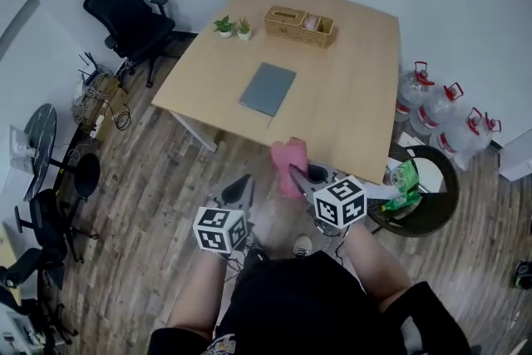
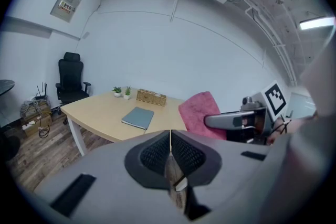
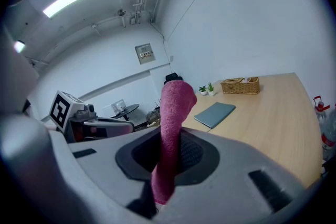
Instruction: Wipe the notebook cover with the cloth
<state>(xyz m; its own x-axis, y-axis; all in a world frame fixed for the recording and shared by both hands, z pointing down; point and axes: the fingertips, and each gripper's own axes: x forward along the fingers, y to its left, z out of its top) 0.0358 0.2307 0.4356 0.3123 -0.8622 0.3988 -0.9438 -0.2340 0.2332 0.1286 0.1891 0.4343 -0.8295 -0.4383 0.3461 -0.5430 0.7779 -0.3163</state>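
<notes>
Lying at twelve o'clock in the head view, the grey rectangular notebook (image 1: 268, 89) rests on the pale wooden bench (image 1: 353, 108), unreached. Left gripper view: left tool (image 2: 170, 153) clenched, empty. Right gripper view: right tool (image 3: 169, 157) pinches the pink cloth (image 3: 174, 113); best landed flat, mid-cover.

Print on the wall sign (image 2: 66, 6) is unreadably small.

The notebook (image 1: 268, 89) lies on the table (image 1: 353, 96), before the basket (image 1: 300, 26) and plants (image 1: 224, 27)
</notes>
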